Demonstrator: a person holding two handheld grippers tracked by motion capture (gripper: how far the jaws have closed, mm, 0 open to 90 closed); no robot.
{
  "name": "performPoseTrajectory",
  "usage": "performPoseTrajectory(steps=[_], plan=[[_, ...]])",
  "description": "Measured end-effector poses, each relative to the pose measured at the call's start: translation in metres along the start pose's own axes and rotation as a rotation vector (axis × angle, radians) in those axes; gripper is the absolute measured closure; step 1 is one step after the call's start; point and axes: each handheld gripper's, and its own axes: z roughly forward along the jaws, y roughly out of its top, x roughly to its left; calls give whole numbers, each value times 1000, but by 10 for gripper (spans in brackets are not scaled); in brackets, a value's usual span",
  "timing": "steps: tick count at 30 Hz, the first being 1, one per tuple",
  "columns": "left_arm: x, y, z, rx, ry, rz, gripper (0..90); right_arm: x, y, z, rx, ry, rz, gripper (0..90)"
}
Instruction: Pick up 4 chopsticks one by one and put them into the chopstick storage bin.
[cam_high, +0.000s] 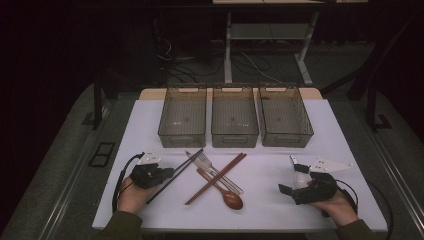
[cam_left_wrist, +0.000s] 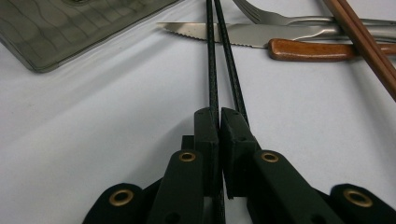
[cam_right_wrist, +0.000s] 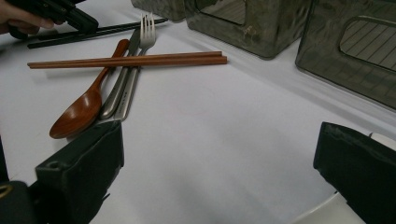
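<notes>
A pair of black chopsticks (cam_high: 176, 172) lies slanted on the white table (cam_high: 150, 120), and my left gripper (cam_high: 167, 173) is shut on its near end. In the left gripper view the two jaws press together on the black chopsticks (cam_left_wrist: 215, 60), with the gripper (cam_left_wrist: 219, 115) low over the table. My right gripper (cam_high: 290, 175) rests at the front right, open, with nothing between its jaws. In the right gripper view that gripper (cam_right_wrist: 219, 140) has bare table between its wide-apart jaws.
Three smoky plastic bins (cam_high: 182, 120) (cam_high: 234, 120) (cam_high: 285, 120) stand in a row at the back. In the middle lie brown chopsticks (cam_high: 216, 178), a fork (cam_high: 210, 166), a knife (cam_high: 220, 175) and a wooden spoon (cam_high: 231, 199), crossing each other.
</notes>
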Motion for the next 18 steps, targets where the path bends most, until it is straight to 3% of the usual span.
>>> performPoseTrajectory(steps=[3, 9, 18], plan=[[1, 0, 0, -2, -4, -10, 849, 1, -1, 1, 2, -2, -3, 16], [0, 2, -2, 15, 10, 13, 850, 1, -1, 5, 10, -3, -22, 16], [-1, 5, -7, 2, -10, 11, 849, -4, -4, 4, 30, -16, -25, 16]])
